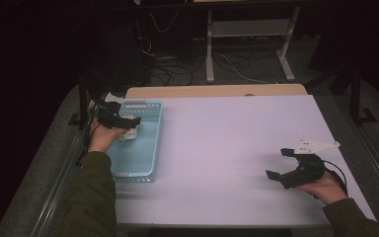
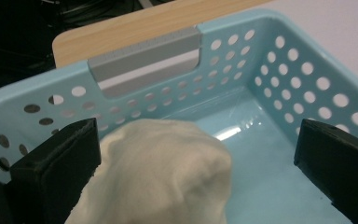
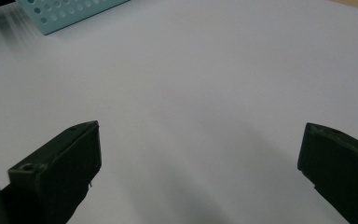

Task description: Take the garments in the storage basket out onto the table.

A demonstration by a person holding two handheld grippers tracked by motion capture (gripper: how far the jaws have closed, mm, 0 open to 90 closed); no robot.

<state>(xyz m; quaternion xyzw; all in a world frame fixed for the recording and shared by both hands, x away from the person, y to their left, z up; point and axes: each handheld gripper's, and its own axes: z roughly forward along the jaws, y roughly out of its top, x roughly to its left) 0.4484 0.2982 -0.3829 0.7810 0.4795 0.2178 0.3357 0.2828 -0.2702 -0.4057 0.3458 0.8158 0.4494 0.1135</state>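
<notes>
A: Starting at the left, what's there?

B: One light blue basket [image 1: 150, 143] with rows of round holes in its walls, sitting at the far left of the white table [image 1: 237, 148]. The left gripper [image 1: 131, 120] is over its far end.

A: Anything in the basket?

B: One cream cloth lump [image 2: 163, 172]. In the left gripper view it sits between the two black jaws, touching the left one and well apart from the right one. The jaws stand wide, so they aren't squeezing it.

A: And the basket's far wall?

B: It has one grey handle strip [image 2: 144, 58] set in the top edge.

A: Moving right?

B: Bare tabletop across the middle, then one right gripper [image 1: 282, 164] near the right edge, held by a hand [image 1: 325, 187].

A: Its jaws?

B: Spread wide with nothing between them, over the table.

A: So the counts?

B: One basket, one cloth, two grippers.
</notes>
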